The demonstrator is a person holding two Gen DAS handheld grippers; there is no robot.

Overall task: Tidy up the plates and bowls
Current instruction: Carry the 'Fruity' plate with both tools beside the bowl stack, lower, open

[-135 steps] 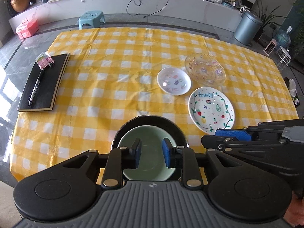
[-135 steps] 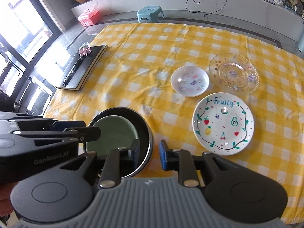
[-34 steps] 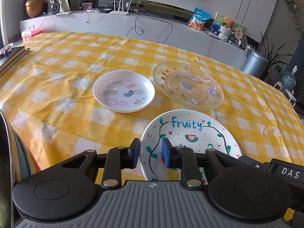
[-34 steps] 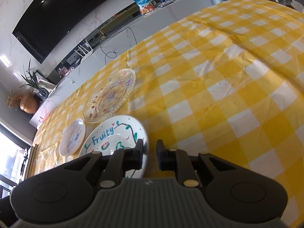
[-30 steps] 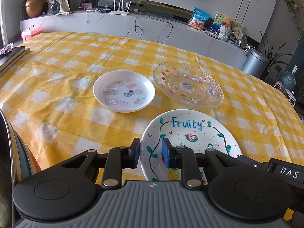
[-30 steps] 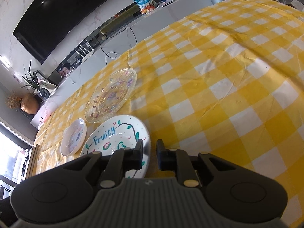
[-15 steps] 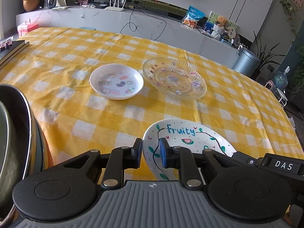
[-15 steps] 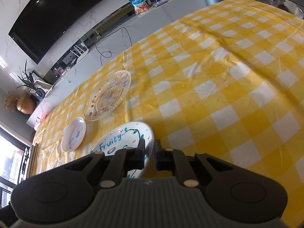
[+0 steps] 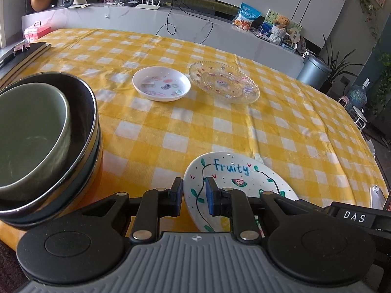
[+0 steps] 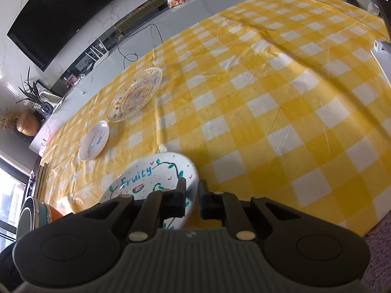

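The white "Fruity" plate (image 9: 239, 183) is lifted off the yellow checked tablecloth (image 9: 220, 127). My left gripper (image 9: 194, 195) is shut on its left rim and my right gripper (image 10: 191, 195) is shut on its right rim; the plate also shows in the right wrist view (image 10: 146, 178). A green bowl (image 9: 29, 136) nests in a black bowl (image 9: 80, 112) on a stack at the left. A small white sticker plate (image 9: 161, 83) and a clear glass plate (image 9: 223, 81) lie further back.
A black notebook (image 9: 22, 56) lies at the table's far left edge. A white counter (image 9: 146, 22) with clutter runs behind the table. A grey bin (image 9: 311, 72) stands beyond the right corner. The table's near edge is just below the grippers.
Both grippers have closed on the Fruity plate's rims and raised it, drawing it back toward the table's near edge. The bowl stack has come further into the left wrist view.
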